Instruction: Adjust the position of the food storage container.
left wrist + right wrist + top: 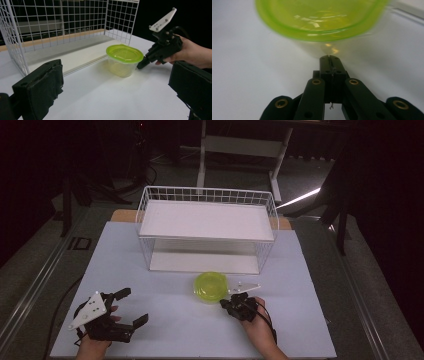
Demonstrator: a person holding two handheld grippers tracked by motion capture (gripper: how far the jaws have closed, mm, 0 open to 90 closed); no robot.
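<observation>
A clear tub with a yellow-green lid (210,287) stands on the white table, just in front of the wire basket. My right gripper (223,303) is shut with nothing between its jaws. Its tip sits against or just short of the tub's near right side, below the lid's rim. In the right gripper view the closed tip (329,58) points at the tub (322,20). The left gripper view shows the tub (124,60) and the right gripper (140,66) beside it. My left gripper (132,306) is open and holds nothing at the front left, well away from the tub (116,82).
A white wire basket (207,195) with an upper shelf board and an open lower level stands at the middle back of the table (165,320); its mesh (60,25) rises close to the tub. Dark floor and stand legs lie beyond the table.
</observation>
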